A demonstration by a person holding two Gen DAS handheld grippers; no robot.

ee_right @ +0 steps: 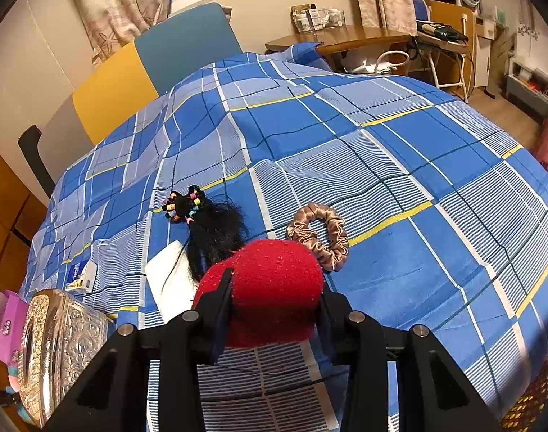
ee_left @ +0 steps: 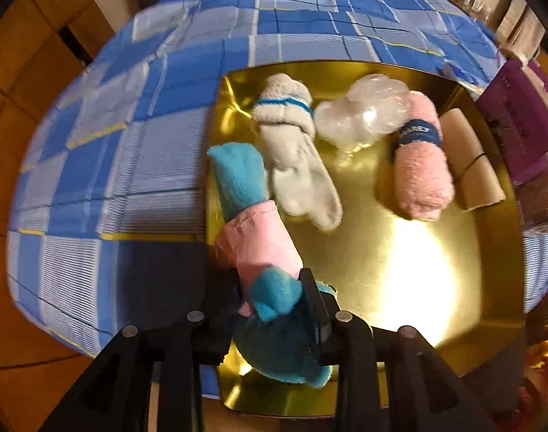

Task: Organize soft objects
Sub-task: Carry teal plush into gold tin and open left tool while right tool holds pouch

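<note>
Over the gold tray on the bed, my left hand-held gripper points steeply down with a rolled blue and pink sock between its fingers. The sock's far end reaches to the tray's left edge, near the checked bedspread. The jaws stand narrow with the soft roll between them, and I cannot tell if the pads press on it or just touch it. I think the sock could flop over that left edge and land on the bedspread if I let go now, because it sits so close to the rim. It could also roll into the white sock just beside it and push it out of line. The pink towel roll, the clear plastic bag and the brown roll lie farther right, so they look safe. My right hand-held gripper tilts down over the bed and squeezes a red sponge ball between its fingers. That ball could pop out, since it is round and squashy. Beyond it lie a tan scrunchie and a black hair bundle, not yet sorted.
</note>
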